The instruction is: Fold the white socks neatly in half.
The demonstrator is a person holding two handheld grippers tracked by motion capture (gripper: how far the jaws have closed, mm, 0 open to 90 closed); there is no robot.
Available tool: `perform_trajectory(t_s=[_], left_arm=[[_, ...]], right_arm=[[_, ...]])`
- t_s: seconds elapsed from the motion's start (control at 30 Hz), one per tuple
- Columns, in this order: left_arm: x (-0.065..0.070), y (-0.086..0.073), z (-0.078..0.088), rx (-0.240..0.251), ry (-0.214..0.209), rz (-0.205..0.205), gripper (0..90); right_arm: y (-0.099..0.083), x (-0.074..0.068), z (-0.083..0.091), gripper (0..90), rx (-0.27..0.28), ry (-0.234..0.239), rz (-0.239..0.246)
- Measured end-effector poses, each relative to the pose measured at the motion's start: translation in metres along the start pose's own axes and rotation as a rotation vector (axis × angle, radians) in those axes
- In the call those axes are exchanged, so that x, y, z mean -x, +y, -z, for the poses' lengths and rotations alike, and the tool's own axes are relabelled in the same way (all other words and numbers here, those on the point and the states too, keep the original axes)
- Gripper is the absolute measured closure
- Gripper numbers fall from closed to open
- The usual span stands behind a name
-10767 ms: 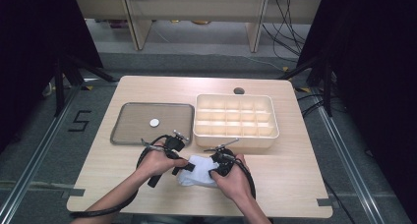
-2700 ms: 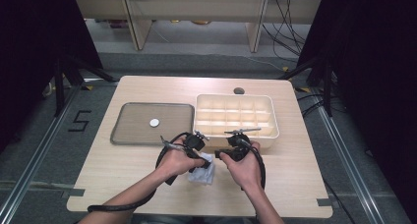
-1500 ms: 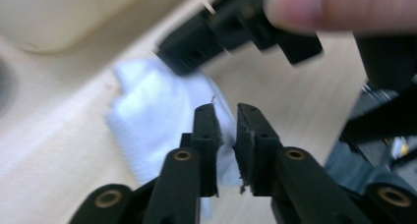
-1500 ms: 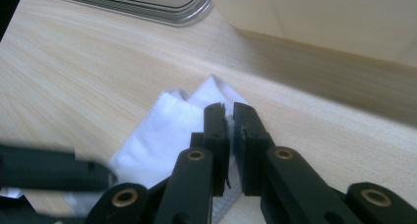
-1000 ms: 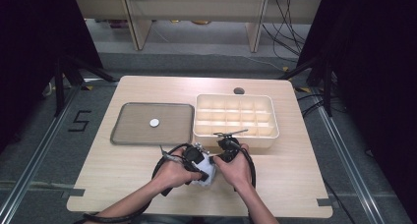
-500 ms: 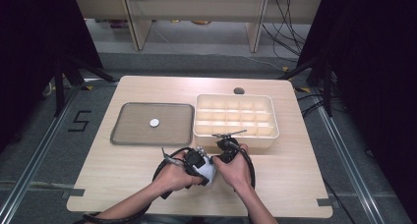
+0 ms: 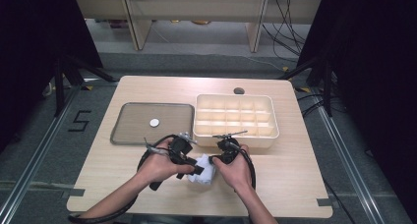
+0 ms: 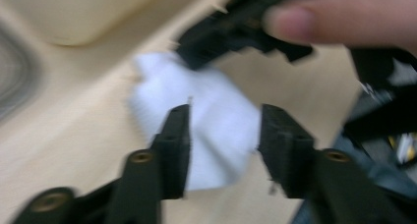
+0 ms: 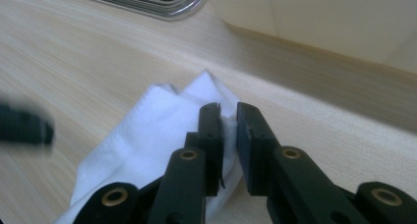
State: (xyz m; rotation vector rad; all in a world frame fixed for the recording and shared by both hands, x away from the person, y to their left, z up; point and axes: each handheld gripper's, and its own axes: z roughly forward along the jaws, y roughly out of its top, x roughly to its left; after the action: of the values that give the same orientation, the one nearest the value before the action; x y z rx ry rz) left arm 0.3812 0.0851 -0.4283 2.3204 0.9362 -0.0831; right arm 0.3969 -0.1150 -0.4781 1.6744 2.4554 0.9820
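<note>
The cloth (image 7: 203, 169) lay near the table's (image 7: 295, 184) near edge, in front of the box (image 7: 235, 120). We had bunched it smaller than a second before. Our right gripper (image 9: 227, 117) pinched its fold; our left gripper (image 8: 223, 135), jaws apart, straddled it, gripping nothing yet, so we judged the folding unfinished.

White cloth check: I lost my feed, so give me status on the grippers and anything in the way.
Right gripper shut on white cloth. Left gripper open, jaws astride the cloth. Cloth on table, just in front of compartment box. Nothing in the way.
</note>
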Motion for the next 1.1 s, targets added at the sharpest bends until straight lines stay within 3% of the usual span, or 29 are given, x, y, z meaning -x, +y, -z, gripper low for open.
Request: perform_trajectory(t_s=[0.1, 0.2, 0.23, 0.33, 0.37, 0.4, 0.43, 0.47, 0.5, 0.63, 0.67, 0.77, 0.83, 0.87, 1.03, 1.07, 1.1], left_arm=[[-0.014, -0.003, 0.004, 0.004, 0.048, 0.039, 43.5], [-0.024, -0.007, -0.001, -0.001, 0.044, 0.091, 39.7], [-0.026, -0.008, -0.003, -0.001, 0.038, 0.098, 39.1], [-0.033, -0.010, -0.010, -0.014, 0.027, 0.137, 38.7], [-0.034, -0.010, -0.013, -0.019, 0.027, 0.160, 39.1], [-0.035, -0.011, -0.016, -0.018, 0.027, 0.167, 39.1], [-0.036, -0.011, -0.017, -0.029, 0.030, 0.173, 39.1], [-0.036, -0.011, -0.019, -0.023, 0.023, 0.182, 39.1], [-0.035, -0.011, -0.021, -0.020, 0.007, 0.199, 39.1], [-0.034, -0.011, -0.027, -0.033, -0.003, 0.213, 38.9], [-0.035, -0.011, -0.028, -0.035, -0.006, 0.201, 38.9], [-0.033, -0.011, -0.033, -0.047, -0.020, 0.215, 39.1], [-0.032, -0.010, -0.036, -0.048, -0.028, 0.223, 39.1], [-0.032, -0.010, -0.037, -0.053, -0.028, 0.222, 39.2], [-0.031, -0.009, -0.041, -0.069, -0.038, 0.228, 39.6], [-0.031, -0.009, -0.042, -0.070, -0.042, 0.231, 39.8], [-0.030, -0.009, -0.043, -0.072, -0.046, 0.235, 39.9]], right_arm=[[0.000, 0.000, 0.002, 76.9, 0.001, 0.011, -0.017], [0.001, 0.001, 0.004, 71.9, 0.011, 0.008, -0.005], [0.001, 0.003, 0.004, 70.2, 0.021, -0.007, 0.020], [0.002, 0.000, 0.010, 68.1, 0.033, 0.004, -0.002], [0.002, 0.001, 0.012, 67.6, 0.042, -0.005, 0.023], [0.003, -0.001, 0.015, 67.3, 0.043, -0.002, 0.003], [0.003, -0.001, 0.017, 67.2, 0.049, -0.011, 0.030], [0.003, -0.004, 0.020, 67.1, 0.050, 0.004, -0.010], [0.003, -0.003, 0.021, 67.0, 0.046, 0.007, 0.007], [-0.001, -0.006, 0.027, 67.8, 0.045, 0.016, 0.010], [-0.004, -0.007, 0.028, 69.4, 0.037, 0.017, -0.001], [-0.010, -0.007, 0.029, 74.5, 0.020, 0.030, -0.001], [-0.013, -0.005, 0.027, 76.8, 0.016, 0.032, 0.030], [-0.014, -0.006, 0.026, 77.4, 0.004, 0.046, 0.009], [-0.019, -0.007, 0.017, 79.0, -0.021, 0.051, 0.005], [-0.020, -0.005, 0.016, 79.3, -0.022, 0.037, 0.030], [-0.020, -0.005, 0.016, 79.6, -0.032, 0.040, 0.009]])
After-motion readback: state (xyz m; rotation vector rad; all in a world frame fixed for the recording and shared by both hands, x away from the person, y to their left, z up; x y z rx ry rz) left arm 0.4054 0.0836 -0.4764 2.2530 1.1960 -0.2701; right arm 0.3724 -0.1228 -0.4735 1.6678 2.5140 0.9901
